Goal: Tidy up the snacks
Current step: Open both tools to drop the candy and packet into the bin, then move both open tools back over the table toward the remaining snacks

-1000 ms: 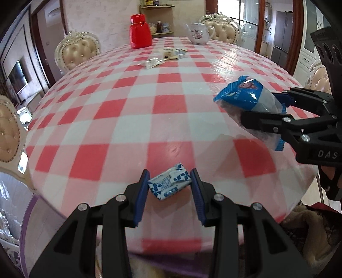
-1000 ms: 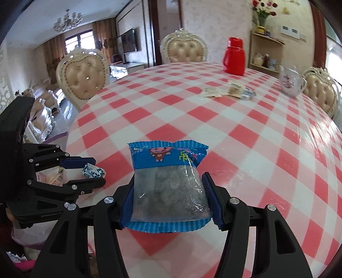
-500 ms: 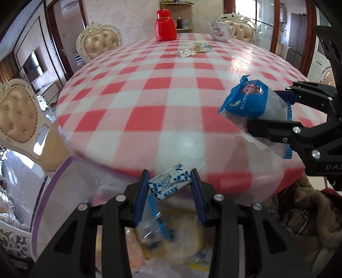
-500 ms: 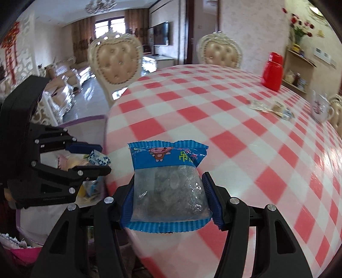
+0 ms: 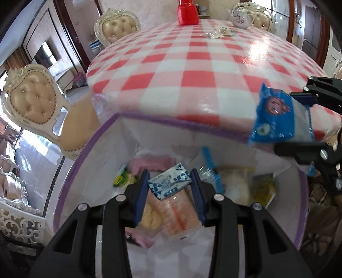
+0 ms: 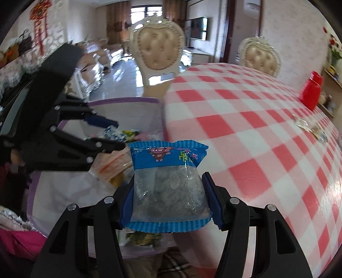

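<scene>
My left gripper [image 5: 170, 185] is shut on a small blue-and-white candy packet [image 5: 168, 184] and holds it over the open white bag with a purple rim [image 5: 70, 171], which holds several snack packets [image 5: 171, 211]. My right gripper [image 6: 168, 190] is shut on a blue-topped clear snack bag [image 6: 168, 173], at the bag's right side by the table edge. In the left wrist view that snack bag [image 5: 280, 115] hangs at the right. In the right wrist view the left gripper [image 6: 111, 134] is over the bag [image 6: 128, 101].
The round table with a red-and-white checked cloth [image 5: 192, 64] lies beyond the bag. On its far side stand a red jug [image 5: 188, 10], a teapot [image 5: 241, 15] and a few loose snack wrappers [image 5: 220, 33]. Padded chairs [image 5: 32, 102] stand around the table.
Both grippers have moved off the table top and down beside its edge, each still holding its packet. The open bag with snacks has come into view under the left gripper.
</scene>
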Action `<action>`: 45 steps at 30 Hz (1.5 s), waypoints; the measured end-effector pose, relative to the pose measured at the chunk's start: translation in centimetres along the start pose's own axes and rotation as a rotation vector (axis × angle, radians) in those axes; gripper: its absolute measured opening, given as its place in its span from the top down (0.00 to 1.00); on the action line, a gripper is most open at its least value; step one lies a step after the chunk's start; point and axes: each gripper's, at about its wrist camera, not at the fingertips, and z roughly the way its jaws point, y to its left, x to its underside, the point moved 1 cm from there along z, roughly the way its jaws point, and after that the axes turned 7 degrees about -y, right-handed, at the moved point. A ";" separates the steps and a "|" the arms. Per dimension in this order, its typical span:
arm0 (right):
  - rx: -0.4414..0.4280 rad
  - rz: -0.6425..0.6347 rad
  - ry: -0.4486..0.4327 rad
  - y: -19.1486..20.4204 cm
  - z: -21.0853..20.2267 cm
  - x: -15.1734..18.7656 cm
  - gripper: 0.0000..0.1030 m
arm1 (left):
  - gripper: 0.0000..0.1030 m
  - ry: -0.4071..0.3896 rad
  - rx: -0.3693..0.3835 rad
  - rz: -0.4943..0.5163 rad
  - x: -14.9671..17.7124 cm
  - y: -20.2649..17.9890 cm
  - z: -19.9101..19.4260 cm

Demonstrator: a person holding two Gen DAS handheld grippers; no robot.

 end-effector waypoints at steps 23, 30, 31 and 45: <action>-0.242 -0.100 -0.029 5.7 -1.4 0.4 0.31 | 0.11 0.052 -0.148 0.025 0.9 2.6 0.2; -0.182 -0.027 -0.035 2.9 -1.3 0.7 0.28 | 0.09 0.014 -0.168 0.061 -0.6 1.0 0.5; -0.169 -0.016 -0.044 2.2 -1.4 0.7 0.27 | 0.09 0.007 -0.165 0.064 -1.0 0.7 0.6; 0.126 0.257 -0.080 -13.1 -3.7 4.1 0.19 | 0.06 -0.149 0.042 -0.015 -14.1 -7.9 5.4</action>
